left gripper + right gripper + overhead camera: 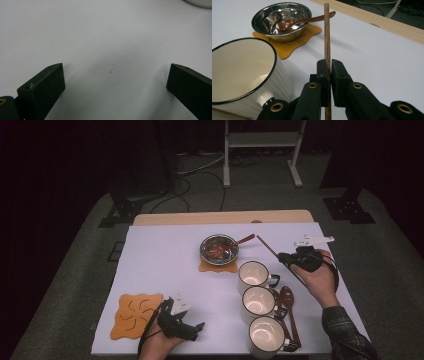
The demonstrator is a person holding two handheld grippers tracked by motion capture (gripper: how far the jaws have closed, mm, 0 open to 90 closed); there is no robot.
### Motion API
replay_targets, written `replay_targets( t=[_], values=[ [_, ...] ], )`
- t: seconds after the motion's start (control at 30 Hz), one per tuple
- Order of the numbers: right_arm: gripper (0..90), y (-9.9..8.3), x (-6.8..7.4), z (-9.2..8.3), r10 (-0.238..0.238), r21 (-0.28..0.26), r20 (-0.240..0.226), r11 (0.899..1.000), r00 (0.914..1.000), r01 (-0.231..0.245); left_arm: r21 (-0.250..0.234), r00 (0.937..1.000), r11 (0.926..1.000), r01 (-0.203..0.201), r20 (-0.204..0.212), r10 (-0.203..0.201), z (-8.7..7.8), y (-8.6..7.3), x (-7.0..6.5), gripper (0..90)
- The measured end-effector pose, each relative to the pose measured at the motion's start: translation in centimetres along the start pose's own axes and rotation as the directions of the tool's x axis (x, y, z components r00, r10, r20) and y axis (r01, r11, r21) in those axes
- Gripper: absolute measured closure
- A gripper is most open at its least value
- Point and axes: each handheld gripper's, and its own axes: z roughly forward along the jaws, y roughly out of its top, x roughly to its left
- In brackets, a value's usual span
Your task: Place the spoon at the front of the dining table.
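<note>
We hold a wooden stick (327, 32) clamped between the jaws of the right hand-held gripper (330, 65). The stick lies just right of the bowl (219, 249), tip pointing past the bowl's spoon (297, 21) handle. The bowl sits on an orange mat (294, 42); one cup (253, 273) stands just in front of it. Our left hand-held gripper (192, 330) rests well in front and left of the bowl, jaws wide apart, nothing between them, over the bare table (105, 37).

A shiny steel bowl (219, 249) with a brown wooden spoon (235, 241) in it sits on an orange scalloped coaster (218, 266) mid-worktop. Three cream enamel mugs (257, 301) stand in a row nearby, a dark wooden spoon (289, 307) just beside them. A second orange coaster (135, 314) lies well apart on the white-covered worktop (160, 260).
</note>
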Motion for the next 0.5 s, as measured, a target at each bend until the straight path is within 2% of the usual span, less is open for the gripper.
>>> replay_targets(
  t=[0.5],
  values=[
    [84.6,1.7,0.2,1.5,-0.014,-0.004,-0.024,1.000,0.9996,0.014,0.000,1.0000,1.0000,-0.003,-0.001,0.003,0.0,0.0,0.0,0.6]
  ],
)
